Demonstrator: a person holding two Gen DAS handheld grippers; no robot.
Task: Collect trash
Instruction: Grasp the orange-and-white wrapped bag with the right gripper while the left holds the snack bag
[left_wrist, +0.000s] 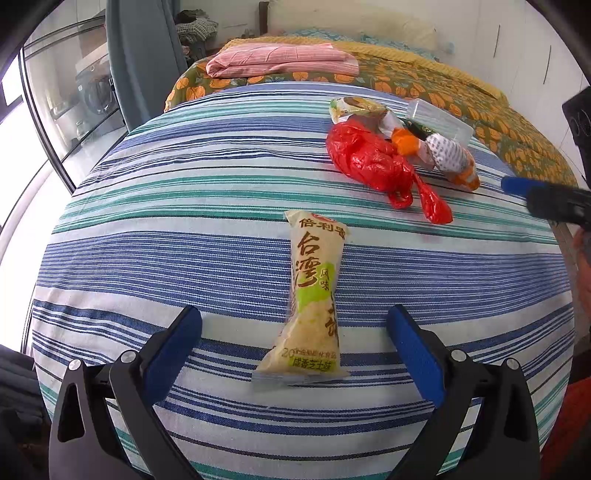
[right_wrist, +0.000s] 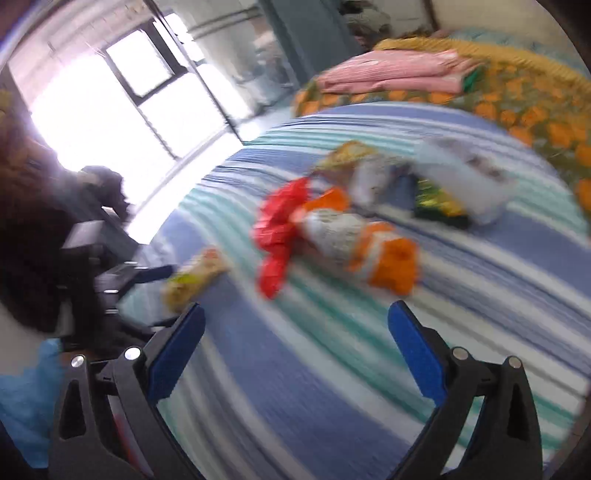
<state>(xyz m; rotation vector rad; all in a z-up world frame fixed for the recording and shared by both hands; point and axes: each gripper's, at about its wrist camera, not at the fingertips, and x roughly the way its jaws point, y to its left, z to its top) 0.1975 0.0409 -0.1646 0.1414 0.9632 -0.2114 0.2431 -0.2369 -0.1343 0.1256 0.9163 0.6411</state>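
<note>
On the striped bedsheet, right in front of my left gripper, lies a long yellow snack wrapper, apart from the other trash. My left jaws are spread wide and hold nothing; the wrapper's near end sits between the 2 blue pads, lengthwise to them, so I judge that I am lined up to close across its narrow width. Further back and to the right the rest of the trash is in 1 heap: a crumpled red plastic bag, an orange-and-white wrapper touching it, and a clear plastic box behind. My right gripper is also wide open and empty; its view is blurred, but it points toward that heap, probably to take the red bag.
</note>
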